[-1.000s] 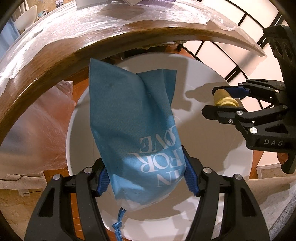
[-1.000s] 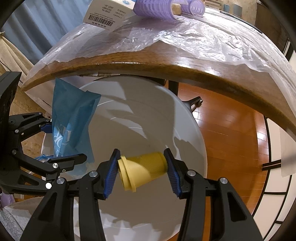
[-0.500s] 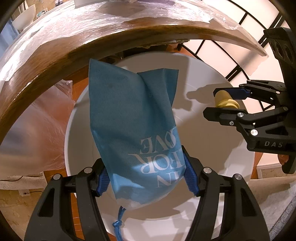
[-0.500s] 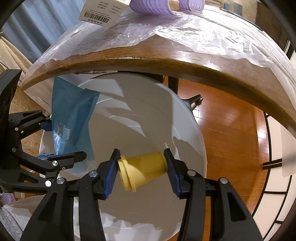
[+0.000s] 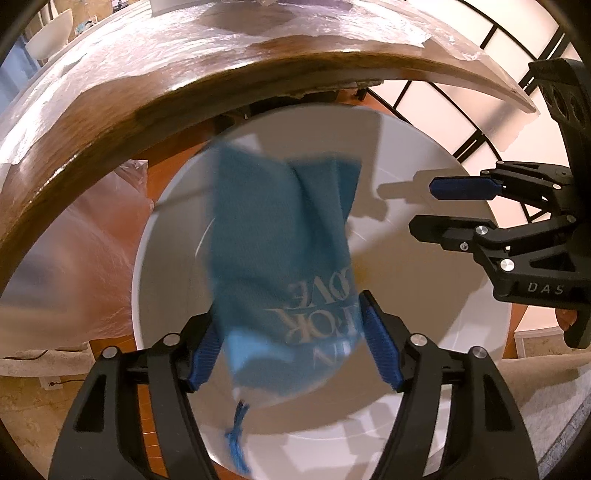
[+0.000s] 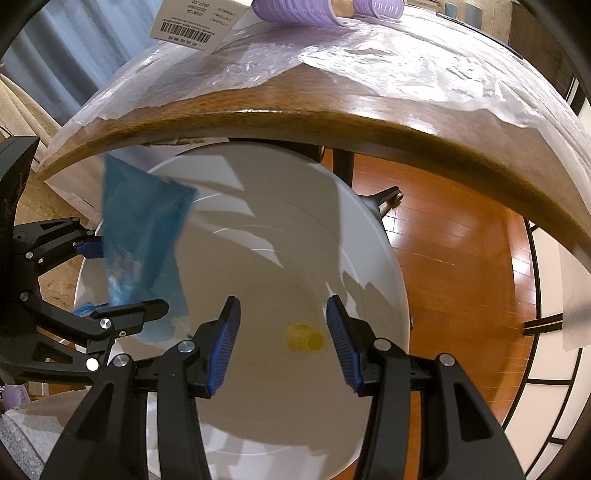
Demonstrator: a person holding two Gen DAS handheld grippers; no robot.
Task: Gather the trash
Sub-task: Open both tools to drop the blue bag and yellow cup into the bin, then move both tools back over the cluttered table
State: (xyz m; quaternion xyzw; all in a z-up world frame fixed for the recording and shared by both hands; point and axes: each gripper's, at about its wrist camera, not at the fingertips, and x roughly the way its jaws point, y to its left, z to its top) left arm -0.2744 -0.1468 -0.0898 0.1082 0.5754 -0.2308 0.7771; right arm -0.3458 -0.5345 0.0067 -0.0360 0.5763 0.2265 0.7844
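A blue cloth bag (image 5: 280, 251) with white lettering hangs blurred between the pads of my left gripper (image 5: 291, 347), over the round white bin (image 5: 443, 280). The jaws are opening and the bag is slipping down, its cord dangling below. The right wrist view shows the same bag (image 6: 144, 229) at the left, above the bin's rim (image 6: 369, 229). My right gripper (image 6: 282, 339) stands open over the bin with nothing between its pads. A yellow cup (image 6: 303, 338) lies small on the bin's bottom, straight beneath it. In the left wrist view the right gripper (image 5: 423, 205) is empty.
A curved wooden table edge (image 6: 369, 122) covered with clear plastic sheet arches over the bin. On it lie purple rollers (image 6: 295, 9) and a barcoded box (image 6: 192, 26). Orange wood floor (image 6: 461, 258) and a black caster (image 6: 388, 199) are to the right.
The yellow cup has left my right gripper and dropped to the bin's bottom. The blue bag has slid lower between the left pads and blurs.
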